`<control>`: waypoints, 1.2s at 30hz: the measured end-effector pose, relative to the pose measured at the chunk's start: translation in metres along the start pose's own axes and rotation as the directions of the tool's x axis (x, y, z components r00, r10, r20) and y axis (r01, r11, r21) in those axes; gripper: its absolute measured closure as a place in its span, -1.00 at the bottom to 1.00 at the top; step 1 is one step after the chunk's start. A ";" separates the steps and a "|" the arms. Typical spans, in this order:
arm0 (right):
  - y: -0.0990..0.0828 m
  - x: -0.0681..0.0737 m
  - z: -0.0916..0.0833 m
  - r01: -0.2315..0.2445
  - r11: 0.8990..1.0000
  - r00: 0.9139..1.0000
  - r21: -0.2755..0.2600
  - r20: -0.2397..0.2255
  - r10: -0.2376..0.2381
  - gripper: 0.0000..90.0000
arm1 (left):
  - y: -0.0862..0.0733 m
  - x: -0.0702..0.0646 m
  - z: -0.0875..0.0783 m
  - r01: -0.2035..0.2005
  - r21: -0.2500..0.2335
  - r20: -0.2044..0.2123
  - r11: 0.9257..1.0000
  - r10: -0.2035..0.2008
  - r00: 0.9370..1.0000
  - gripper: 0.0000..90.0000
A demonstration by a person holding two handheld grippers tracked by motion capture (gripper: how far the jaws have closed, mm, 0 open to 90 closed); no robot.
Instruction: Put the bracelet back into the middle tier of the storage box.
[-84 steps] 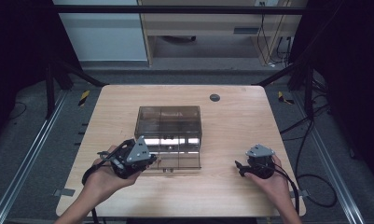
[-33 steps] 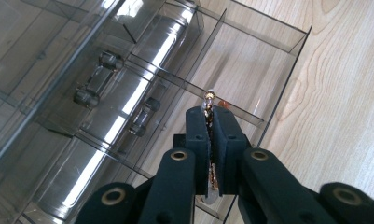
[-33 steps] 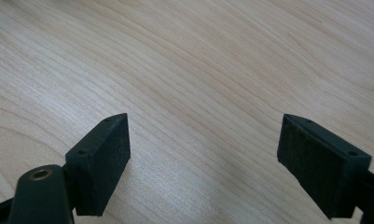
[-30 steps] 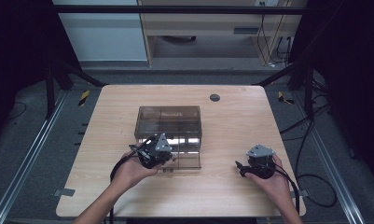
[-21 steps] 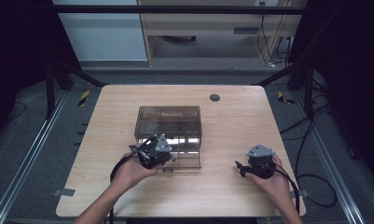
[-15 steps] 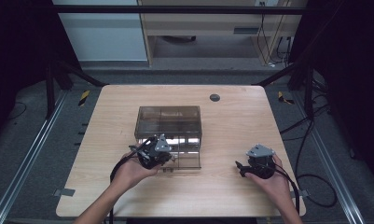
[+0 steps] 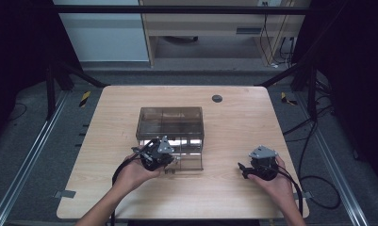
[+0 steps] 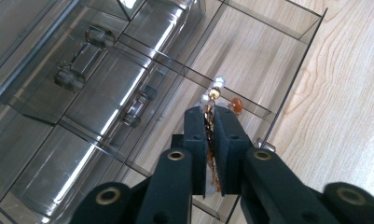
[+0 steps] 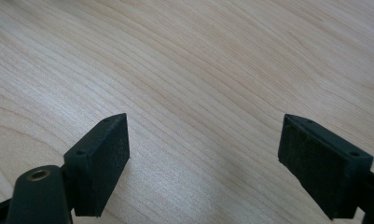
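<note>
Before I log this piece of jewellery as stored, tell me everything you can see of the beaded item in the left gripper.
The beaded item looks like a small piece of jewellery: pale pearl-like beads and orange ones on a thin golden chain or wire. It stands edge-on, pinched between the pads of the left gripper, beads poking past the tips. It hangs over an open compartment of the clear smoky plastic drawer; whether it touches the drawer I cannot tell.
</note>
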State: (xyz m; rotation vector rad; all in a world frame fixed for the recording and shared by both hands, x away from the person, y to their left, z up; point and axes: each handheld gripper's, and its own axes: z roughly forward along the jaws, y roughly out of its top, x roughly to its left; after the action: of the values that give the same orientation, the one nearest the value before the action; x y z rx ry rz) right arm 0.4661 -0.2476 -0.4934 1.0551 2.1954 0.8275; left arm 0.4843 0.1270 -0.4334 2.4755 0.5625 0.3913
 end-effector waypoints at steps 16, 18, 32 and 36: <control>0.000 0.000 -0.001 0.000 1.000 1.000 -0.001 0.002 0.000 -0.63 | 0.004 -0.003 -0.012 -0.001 -0.055 -0.030 0.998 0.000 1.000 0.54; 0.000 0.000 0.000 0.000 1.000 1.000 -0.001 0.002 0.000 -0.63 | 0.004 -0.002 -0.013 -0.002 -0.063 -0.033 0.998 0.000 0.999 0.53; 0.000 0.000 -0.001 0.001 1.000 1.000 -0.003 0.002 -0.001 -0.63 | 0.006 -0.003 -0.023 -0.003 -0.092 -0.037 0.996 -0.001 0.999 0.42; 0.000 -0.001 -0.001 0.001 1.000 1.000 -0.003 0.003 -0.001 -0.63 | 0.006 -0.003 -0.025 -0.003 -0.090 -0.037 0.996 0.000 0.999 0.41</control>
State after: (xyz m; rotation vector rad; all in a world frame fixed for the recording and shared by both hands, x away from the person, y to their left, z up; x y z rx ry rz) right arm 0.4659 -0.2482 -0.4925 1.0540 2.1912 0.8274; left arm 0.4733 0.1324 -0.4100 2.3865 0.5457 0.4536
